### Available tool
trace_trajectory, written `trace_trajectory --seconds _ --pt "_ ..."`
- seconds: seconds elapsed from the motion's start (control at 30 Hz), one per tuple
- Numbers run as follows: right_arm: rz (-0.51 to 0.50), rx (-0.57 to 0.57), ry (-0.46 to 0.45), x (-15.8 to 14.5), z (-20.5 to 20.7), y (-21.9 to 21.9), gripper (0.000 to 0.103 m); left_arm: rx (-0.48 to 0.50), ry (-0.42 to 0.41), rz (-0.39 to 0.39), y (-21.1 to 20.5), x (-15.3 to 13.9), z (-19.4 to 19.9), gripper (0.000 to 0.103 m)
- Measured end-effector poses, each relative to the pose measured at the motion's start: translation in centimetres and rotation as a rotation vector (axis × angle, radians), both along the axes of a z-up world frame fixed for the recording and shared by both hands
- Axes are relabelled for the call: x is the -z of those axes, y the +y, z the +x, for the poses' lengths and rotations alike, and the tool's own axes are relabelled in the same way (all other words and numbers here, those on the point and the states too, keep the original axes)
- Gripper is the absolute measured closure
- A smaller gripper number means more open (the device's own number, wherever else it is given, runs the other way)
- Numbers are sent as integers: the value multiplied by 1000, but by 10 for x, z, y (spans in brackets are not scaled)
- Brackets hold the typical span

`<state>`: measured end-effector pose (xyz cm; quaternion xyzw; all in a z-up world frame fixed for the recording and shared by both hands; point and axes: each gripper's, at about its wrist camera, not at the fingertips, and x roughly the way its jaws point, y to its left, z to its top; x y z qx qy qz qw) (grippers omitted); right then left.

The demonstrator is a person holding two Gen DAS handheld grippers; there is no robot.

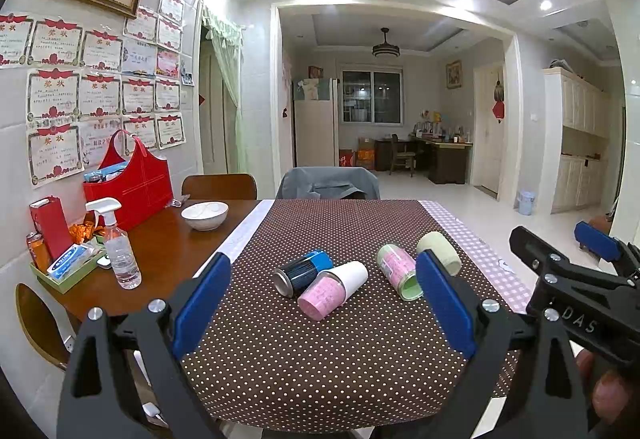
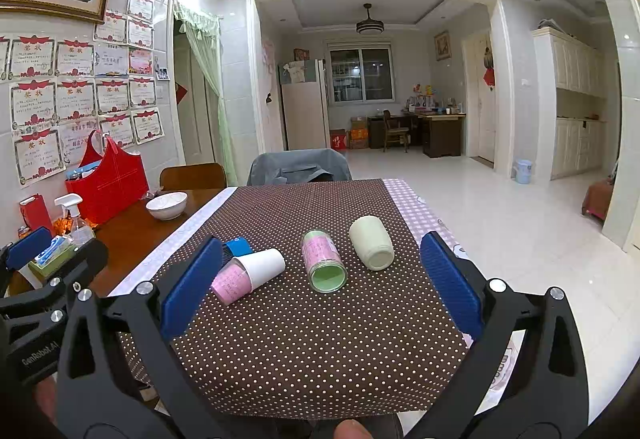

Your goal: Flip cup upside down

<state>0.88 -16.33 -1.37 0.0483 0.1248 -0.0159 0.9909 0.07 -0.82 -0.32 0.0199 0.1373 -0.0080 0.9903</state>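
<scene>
Lying on their sides on the dotted worktop (image 2: 320, 359), four cups wait ahead of both wide, empty tongs; the cream cup (image 2: 371, 243), base toward the camera, lies nearest the right tongs (image 2: 320, 291), left tongs (image 1: 320, 303) farther off.

Tablecloth (image 1: 320, 351): brown polka-dot cloth, matt, lower centre. Table (image 1: 168, 251): wood, glossy, at left. Blue cup (image 1: 303, 271): looked metal at the mouth, ribbed glossy body. Pink-and-white cup (image 1: 334, 289): smooth, faintly shiny. Pale green cup (image 2: 371, 243): matt and smooth. Spray bottle (image 1: 120, 251): clear plastic. Bowl (image 1: 205, 215): white, glazed. Left gripper (image 1: 320, 303): matt black frame, blue textured pads.
</scene>
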Motion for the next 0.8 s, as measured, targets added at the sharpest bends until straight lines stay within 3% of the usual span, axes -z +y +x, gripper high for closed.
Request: trace_trajectory --seconds 0.8 --pt "1 1 5 4 1 -1 6 1 -2 -6 1 1 0 11"
